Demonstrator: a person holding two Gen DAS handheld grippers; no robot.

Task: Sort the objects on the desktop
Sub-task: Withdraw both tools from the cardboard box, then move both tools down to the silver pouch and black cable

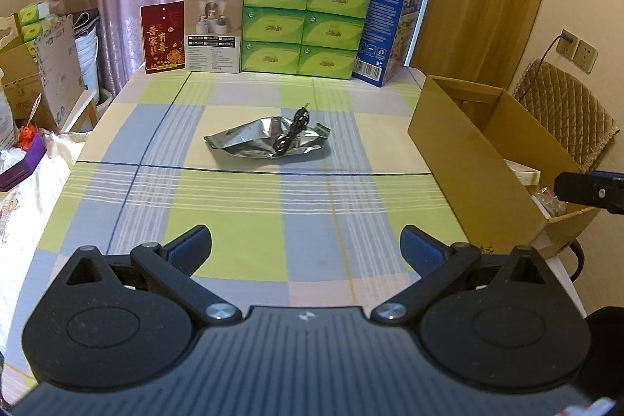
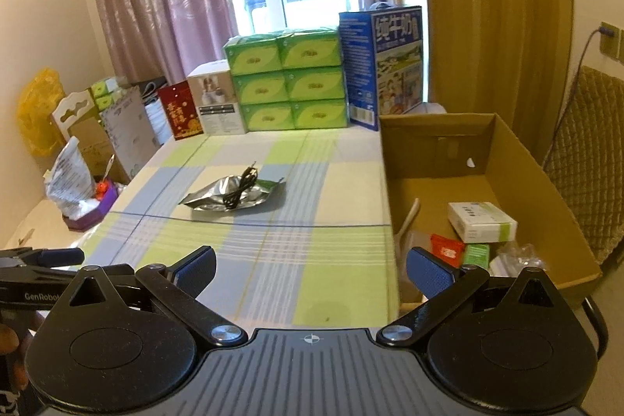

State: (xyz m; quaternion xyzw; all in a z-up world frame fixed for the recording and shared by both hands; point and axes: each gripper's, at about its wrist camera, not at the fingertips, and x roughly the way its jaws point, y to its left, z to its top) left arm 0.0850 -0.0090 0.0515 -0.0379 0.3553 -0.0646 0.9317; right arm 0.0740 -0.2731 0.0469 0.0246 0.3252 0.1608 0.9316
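Observation:
A crumpled silver foil pouch (image 1: 259, 141) (image 2: 218, 195) lies mid-table on the checked cloth, with a coiled black cable (image 1: 290, 135) (image 2: 240, 188) resting on top of it. My left gripper (image 1: 306, 248) hovers open over the near part of the table, well short of the pouch, nothing between its fingers. My right gripper (image 2: 312, 269) is open too, above the table's right edge beside the open cardboard box (image 1: 460, 143) (image 2: 518, 158). Inside the box lie a white and green carton (image 2: 481, 221), a red packet (image 2: 446, 250) and other small items.
Green tissue boxes (image 1: 304, 22) (image 2: 288, 84), a blue milk carton (image 1: 390, 26) (image 2: 384, 63), a white product box (image 1: 212, 34) and a red card (image 1: 163, 38) line the table's far edge. A quilted chair (image 1: 561, 115) stands right; bags and boxes crowd the left.

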